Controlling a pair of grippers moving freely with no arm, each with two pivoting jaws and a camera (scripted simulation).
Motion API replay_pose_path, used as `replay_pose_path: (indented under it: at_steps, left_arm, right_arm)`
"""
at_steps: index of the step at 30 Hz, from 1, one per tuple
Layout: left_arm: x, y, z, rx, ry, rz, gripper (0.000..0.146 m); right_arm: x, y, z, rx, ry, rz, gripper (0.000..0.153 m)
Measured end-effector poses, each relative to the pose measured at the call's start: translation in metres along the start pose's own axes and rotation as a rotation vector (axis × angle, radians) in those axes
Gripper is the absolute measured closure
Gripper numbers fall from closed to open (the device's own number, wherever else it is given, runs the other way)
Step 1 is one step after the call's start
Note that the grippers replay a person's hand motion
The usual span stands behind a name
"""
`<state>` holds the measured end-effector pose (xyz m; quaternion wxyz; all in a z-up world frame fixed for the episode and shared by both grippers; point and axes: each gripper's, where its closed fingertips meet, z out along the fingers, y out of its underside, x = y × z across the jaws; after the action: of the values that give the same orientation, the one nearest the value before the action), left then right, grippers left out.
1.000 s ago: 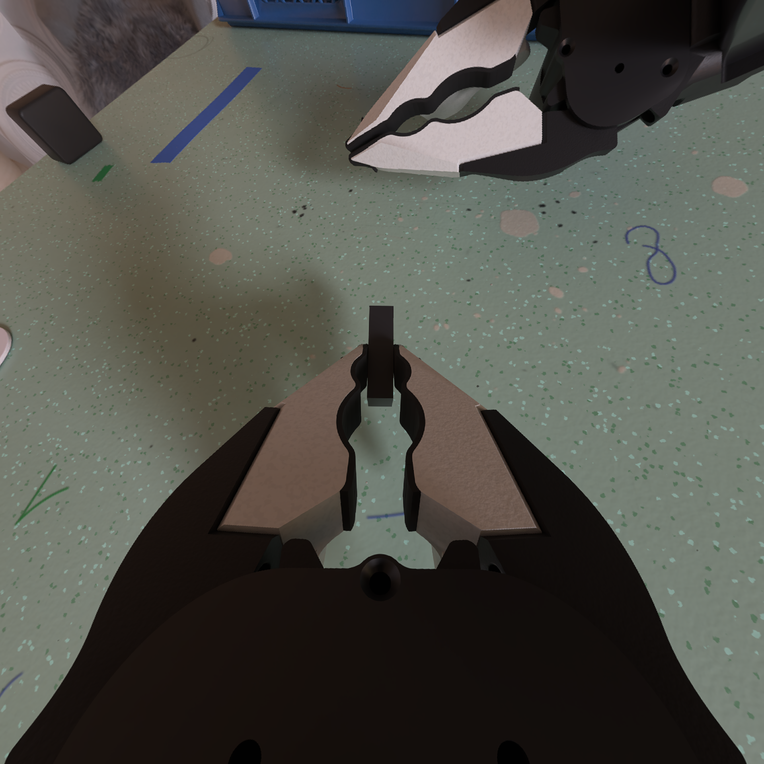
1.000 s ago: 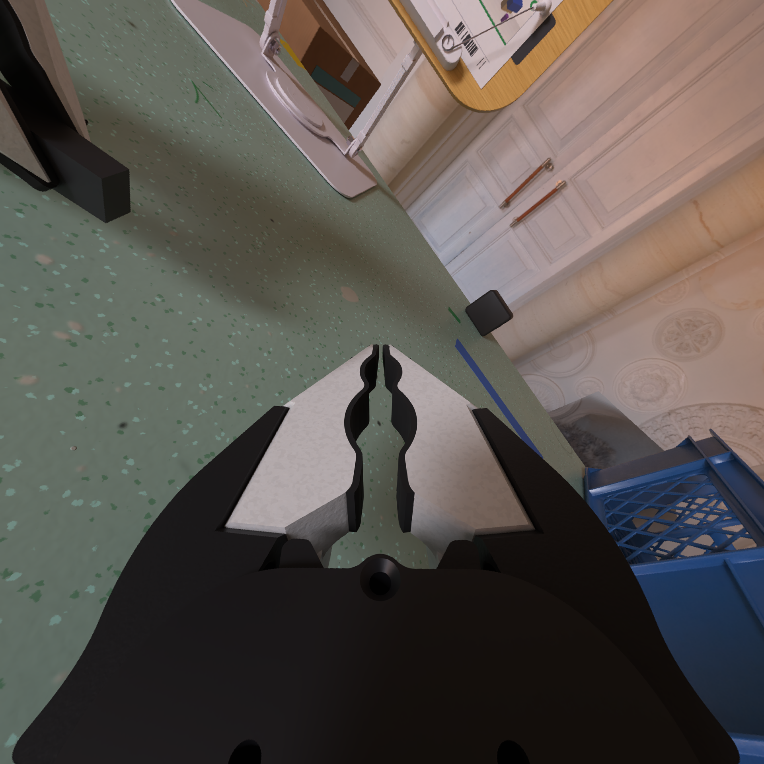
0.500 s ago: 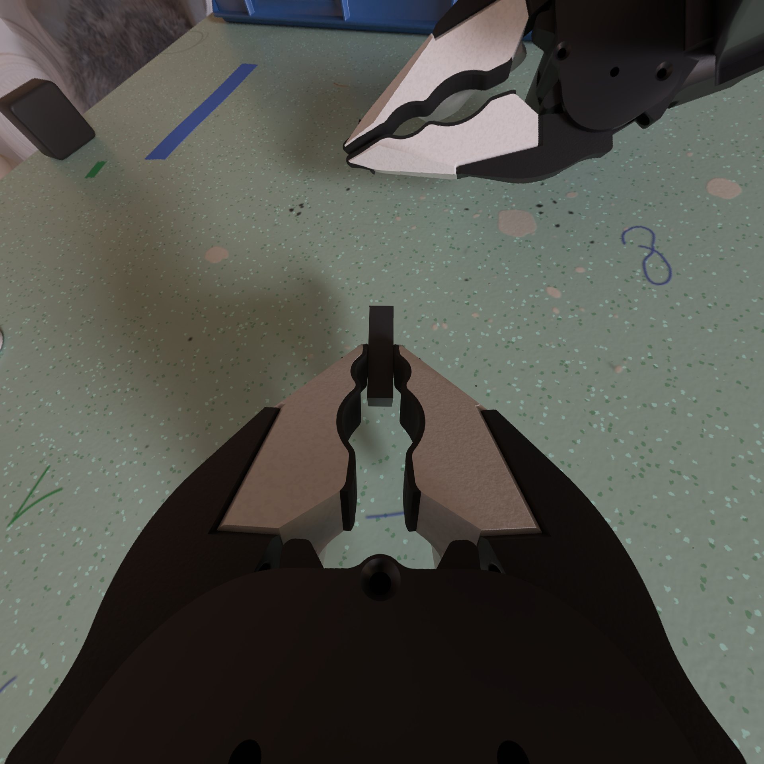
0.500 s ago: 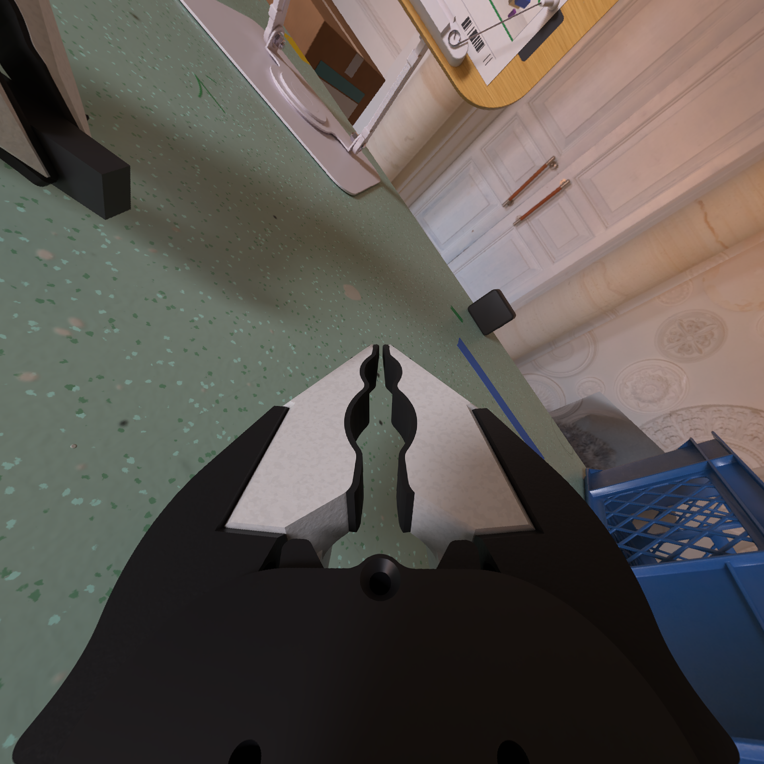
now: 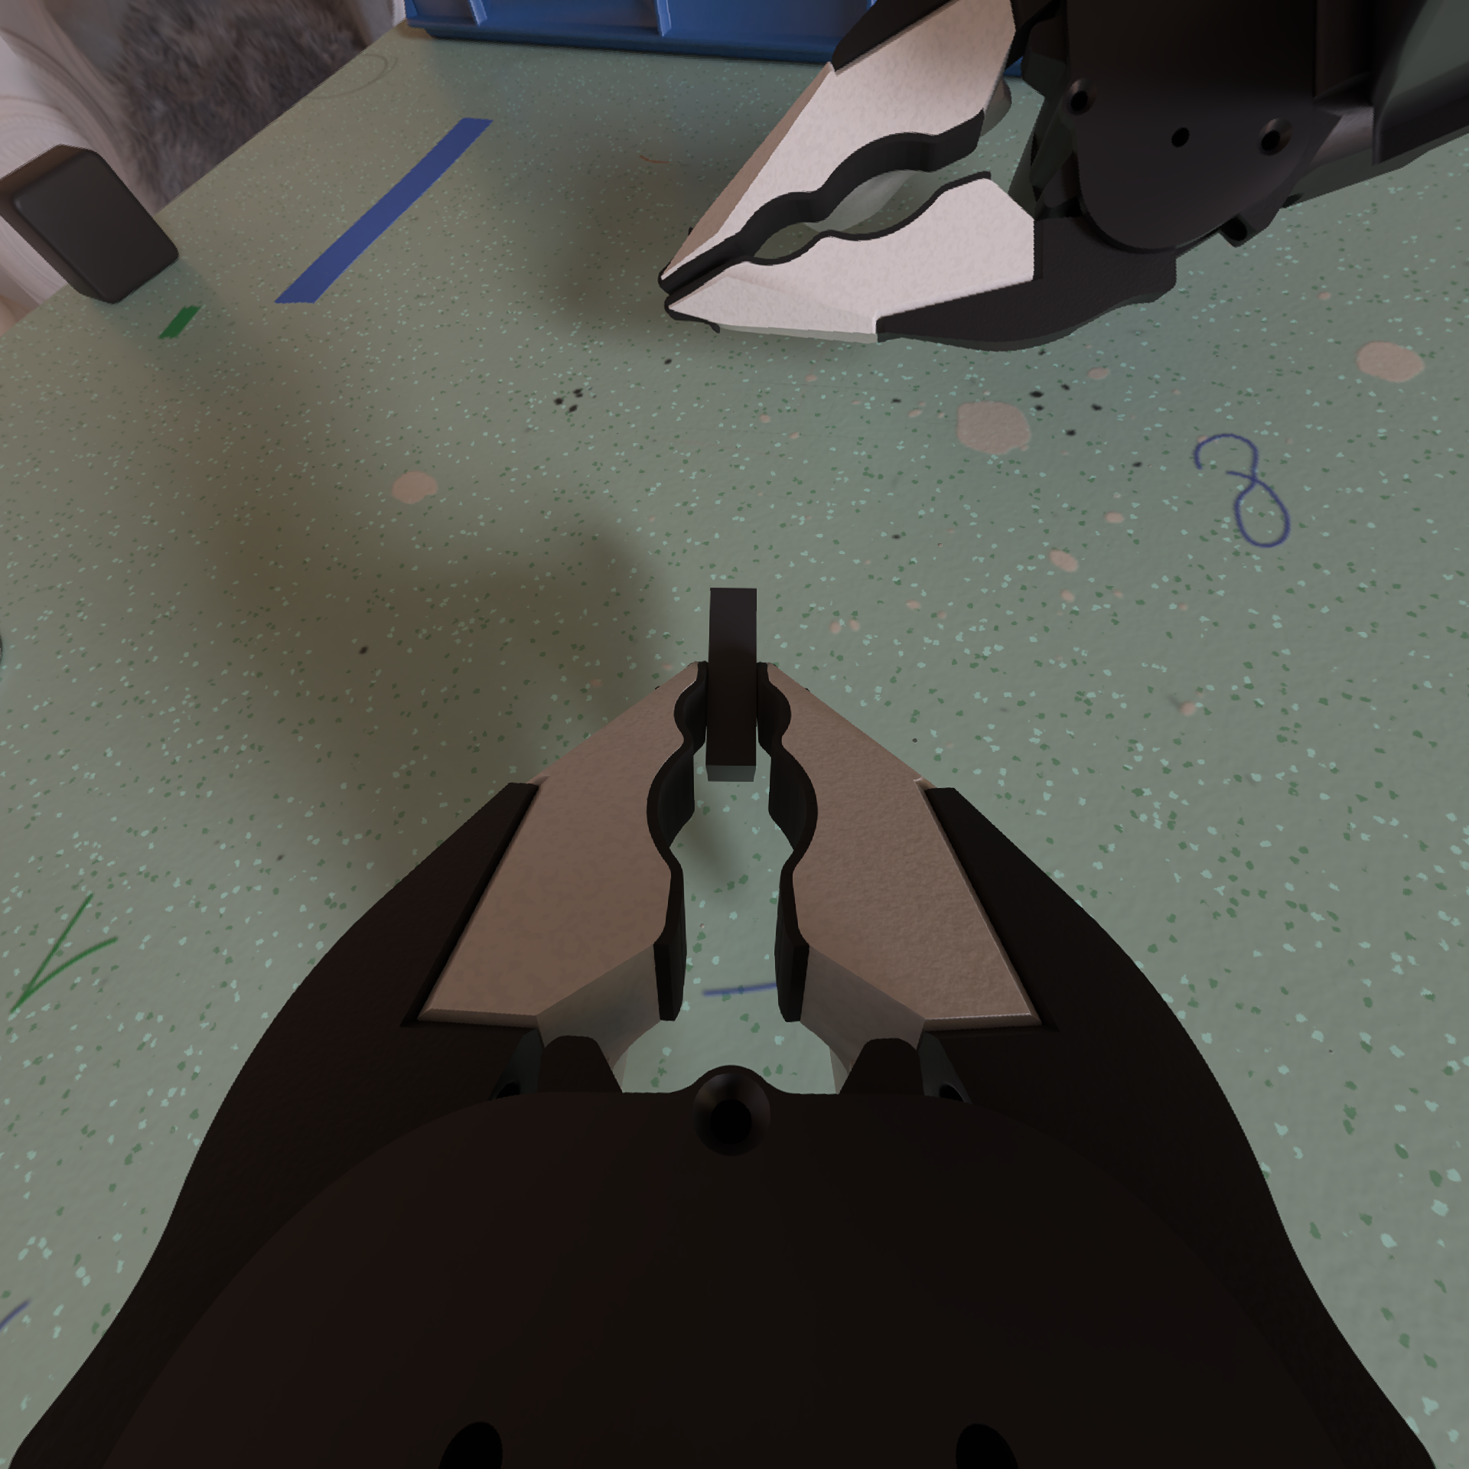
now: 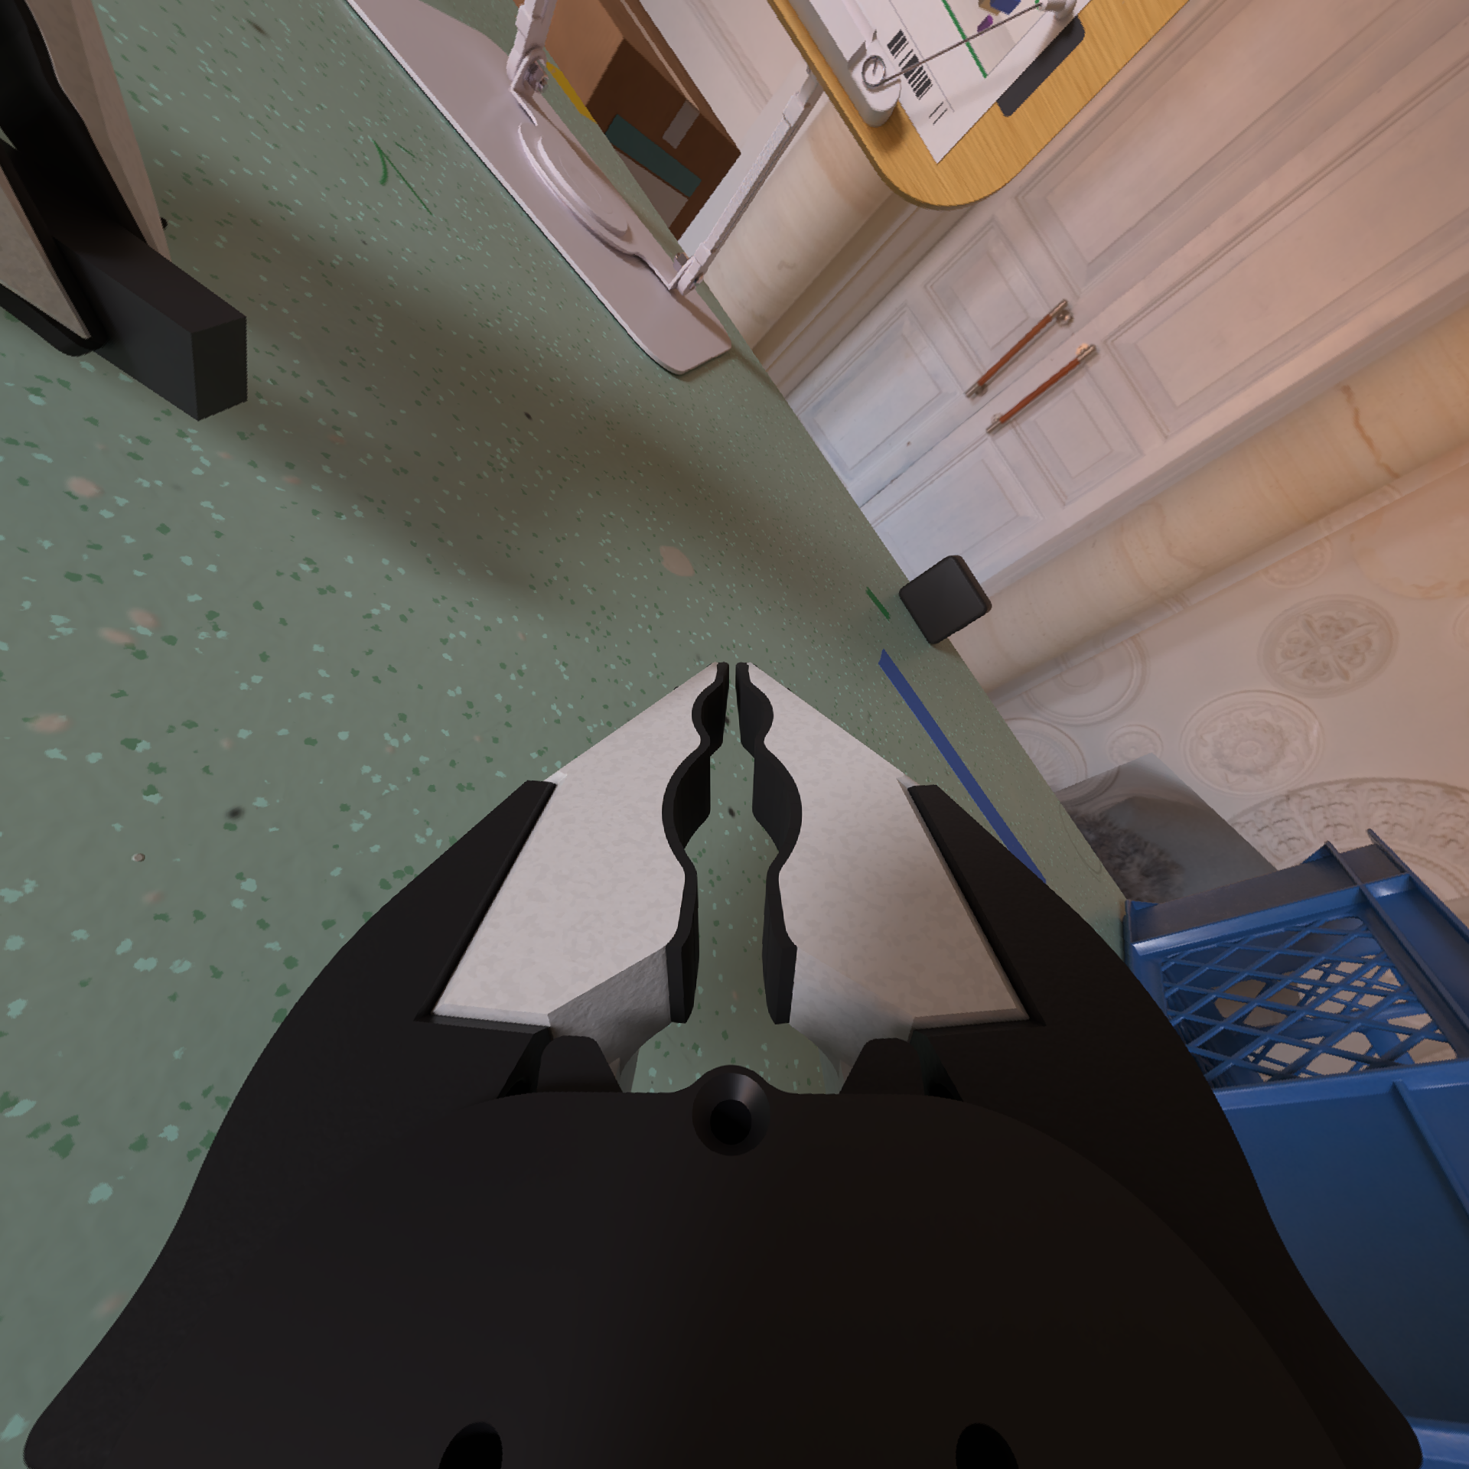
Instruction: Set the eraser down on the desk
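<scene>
My left gripper (image 5: 731, 676) is shut on a black block-shaped eraser (image 5: 731, 636), held on edge between the fingertips just above the green speckled desk (image 5: 318, 715). The eraser's far end sticks out past the tips. In the right wrist view the eraser (image 6: 175, 342) shows at the upper left, in the left gripper's fingers (image 6: 48, 238), low over the desk (image 6: 318, 636). My right gripper (image 6: 731, 672) is shut and empty, hovering over the desk; it also shows in the left wrist view (image 5: 676, 286) at the upper right.
A blue crate (image 6: 1304, 1033) stands past the desk's edge, also at the top of the left wrist view (image 5: 636, 32). A small black cube (image 5: 87, 222) sits at the desk's corner by a blue tape strip (image 5: 381, 211). A white clipboard-like tray (image 6: 572, 183) lies on the desk.
The left gripper with the eraser has drifted slightly, so desk marks and the black cube shift a little in view. The right gripper stays shut, almost still.
</scene>
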<state>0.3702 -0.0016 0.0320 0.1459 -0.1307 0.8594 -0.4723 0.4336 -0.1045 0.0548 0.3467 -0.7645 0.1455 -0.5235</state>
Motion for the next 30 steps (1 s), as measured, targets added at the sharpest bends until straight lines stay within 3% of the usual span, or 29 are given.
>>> replay_pose_path:
  at_steps: [30]
  left_arm:
    - [0.0006, 0.0001, 0.0000, -0.002, 0.007, -0.006, 0.135]
  right_arm:
    - [0.0009, 0.0012, 0.0001, -0.006, 0.004, -0.001, 0.151]
